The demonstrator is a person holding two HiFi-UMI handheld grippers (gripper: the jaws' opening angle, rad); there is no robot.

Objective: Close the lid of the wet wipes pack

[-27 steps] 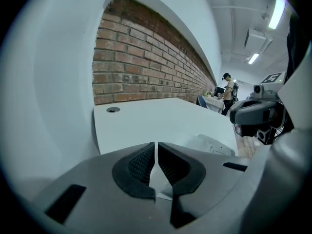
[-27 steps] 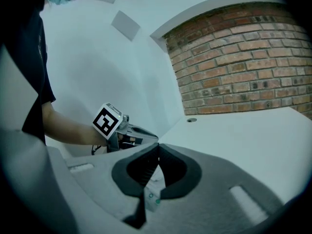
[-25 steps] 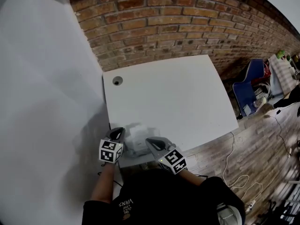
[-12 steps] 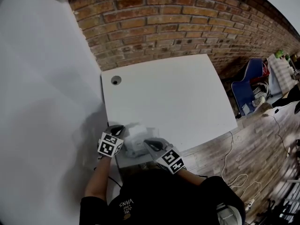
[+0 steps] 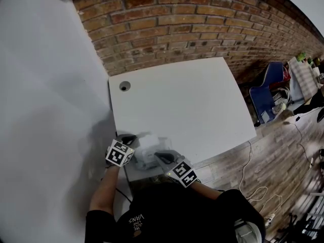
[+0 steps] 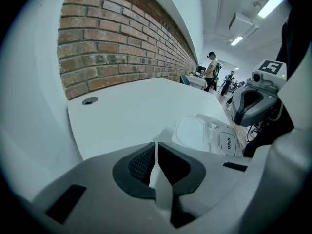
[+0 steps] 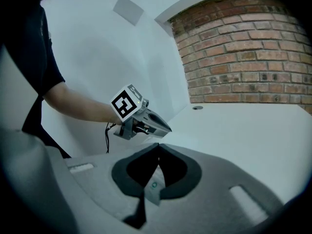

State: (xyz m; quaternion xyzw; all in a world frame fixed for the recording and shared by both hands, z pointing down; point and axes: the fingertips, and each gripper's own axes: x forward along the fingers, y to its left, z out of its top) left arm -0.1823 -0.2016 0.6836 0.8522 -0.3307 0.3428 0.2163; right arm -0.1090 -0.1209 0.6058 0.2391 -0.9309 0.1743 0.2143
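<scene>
Brick wall, red-brown, along the far edge of the white table. Plain white wall along the table's left edge. Brown plank floor off the table's right edge.

Person in a black top at the table's near edge, both forearms reaching over the near left corner.

Left gripper over that near left corner, marker cube uppermost in the head view. Jaws clenched tight in its own view, dark pads meeting in one thin line, gripping no object. Right gripper also over the table's near edge, a little right of the left one. Jaws likewise pressed together and empty.

Wet wipes pack flat on the table by the near left corner, between the two grippers. From the left gripper view, ahead and to the right of the clenched jaws, clearly apart from them, with the right gripper hanging over the pack's far side. Contact between the right gripper and the pack not readable from any view. From the right gripper view, pack hidden below the gripper's own body, only the left gripper and a bare forearm showing above the table.

Rounded white lid on the pack's end nearer the left gripper, seemingly swung open, though hard to be sure. Small label reading "OPEN" on the pack just past the lid.

Round cable hole near the table's far left corner.
</scene>
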